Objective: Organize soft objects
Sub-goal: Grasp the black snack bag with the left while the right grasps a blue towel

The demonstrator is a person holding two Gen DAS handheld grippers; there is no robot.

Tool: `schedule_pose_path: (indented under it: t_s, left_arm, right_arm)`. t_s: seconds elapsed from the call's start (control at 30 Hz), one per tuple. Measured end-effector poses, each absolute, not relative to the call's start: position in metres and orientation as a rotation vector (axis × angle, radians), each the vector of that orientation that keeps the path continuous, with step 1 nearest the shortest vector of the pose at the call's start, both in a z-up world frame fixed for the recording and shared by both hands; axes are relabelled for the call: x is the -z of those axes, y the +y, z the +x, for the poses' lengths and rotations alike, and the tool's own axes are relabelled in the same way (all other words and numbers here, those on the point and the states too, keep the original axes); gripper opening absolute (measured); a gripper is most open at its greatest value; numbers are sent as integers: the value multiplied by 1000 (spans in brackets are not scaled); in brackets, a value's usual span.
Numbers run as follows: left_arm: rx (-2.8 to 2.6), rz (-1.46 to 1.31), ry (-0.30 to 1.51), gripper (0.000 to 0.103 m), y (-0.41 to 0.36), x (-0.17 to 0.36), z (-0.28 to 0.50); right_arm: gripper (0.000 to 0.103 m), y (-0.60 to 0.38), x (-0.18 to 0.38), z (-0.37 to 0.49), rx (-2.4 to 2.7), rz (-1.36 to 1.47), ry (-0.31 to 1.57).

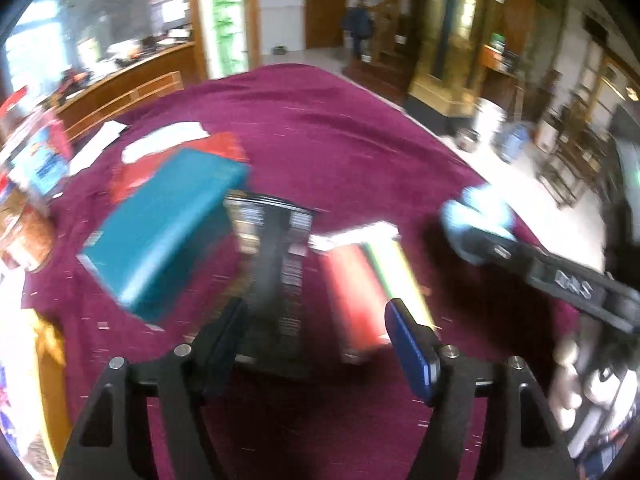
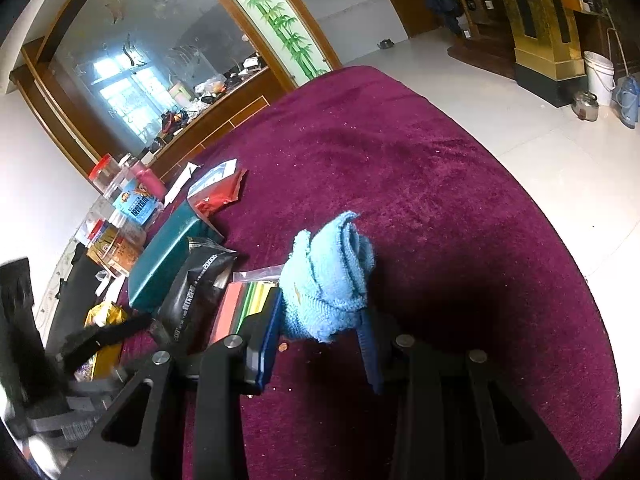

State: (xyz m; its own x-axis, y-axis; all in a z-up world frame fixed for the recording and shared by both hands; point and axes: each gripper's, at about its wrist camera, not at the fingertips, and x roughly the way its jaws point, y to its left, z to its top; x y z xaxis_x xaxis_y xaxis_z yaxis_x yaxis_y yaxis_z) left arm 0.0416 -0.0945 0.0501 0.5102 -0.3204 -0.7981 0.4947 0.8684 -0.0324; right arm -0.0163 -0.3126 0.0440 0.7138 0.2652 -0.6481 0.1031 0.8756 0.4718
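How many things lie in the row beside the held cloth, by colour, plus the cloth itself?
Teal: 1, the teal box
Black: 1, the black pouch
Red with coloured stripes: 1, the striped packet
Light blue: 1, the blue cloth, clamped in the right gripper
Total: 4

Fuzzy maroon pile on the surface [image 2: 400, 160], blue cloth [image 2: 328, 276] looks like soft terry, black pouch [image 2: 200, 280] is glossy plastic.

A maroon carpeted table [image 2: 400, 168] bears a teal box [image 2: 164, 264], black pouch [image 2: 196, 292] and red packet [image 2: 218, 196].
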Motion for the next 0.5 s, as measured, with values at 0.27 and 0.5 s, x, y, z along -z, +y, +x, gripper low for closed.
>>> schedule_pose_path:
  t_s: [0.27, 0.5]
  left_arm:
    - [521, 298, 932, 74, -148, -24, 44]
    - [522, 345, 902, 45, -156, -11, 48]
  right_arm:
    - [34, -318, -44, -17, -89, 535, 772]
    - [34, -321, -43, -18, -70, 535, 771]
